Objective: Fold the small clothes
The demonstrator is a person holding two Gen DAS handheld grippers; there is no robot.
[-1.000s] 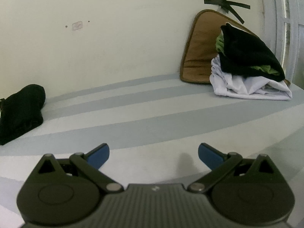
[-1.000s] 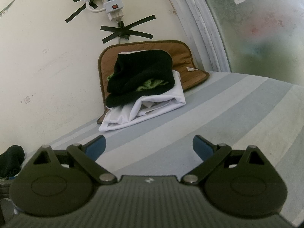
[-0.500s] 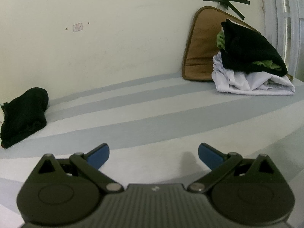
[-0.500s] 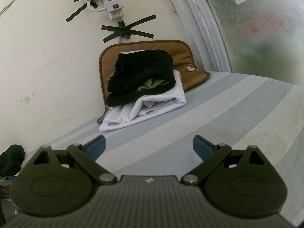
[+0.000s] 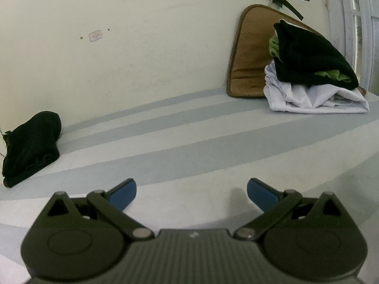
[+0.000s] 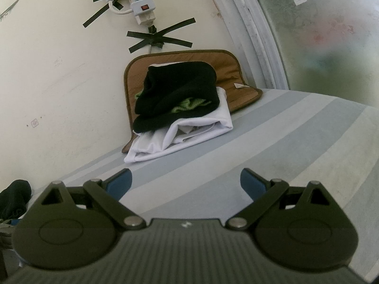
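Note:
A pile of clothes lies at the far right of the striped bed: a black garment [image 5: 312,54] with green showing, on top of a white garment [image 5: 312,99]. The right wrist view shows the same black garment [image 6: 180,90] over the white garment [image 6: 189,135]. A loose black garment [image 5: 30,144] lies crumpled at the far left by the wall, and its edge [image 6: 14,198] shows low on the left in the right wrist view. My left gripper [image 5: 191,193] is open above bare sheet. My right gripper [image 6: 186,183] is open, short of the pile, holding nothing.
A brown padded mat [image 5: 248,54] leans on the cream wall behind the pile, also the brown mat [image 6: 227,73] in the right view. A taped power strip [image 6: 141,4] hangs on the wall. A white window frame [image 6: 255,30] rises at right. Striped sheet [image 5: 189,142] spans the middle.
The left wrist view has shifted slightly: the loose black garment and the pile sit a little lower and further right than half a second ago. The right view has hardly changed. Both grippers stay open.

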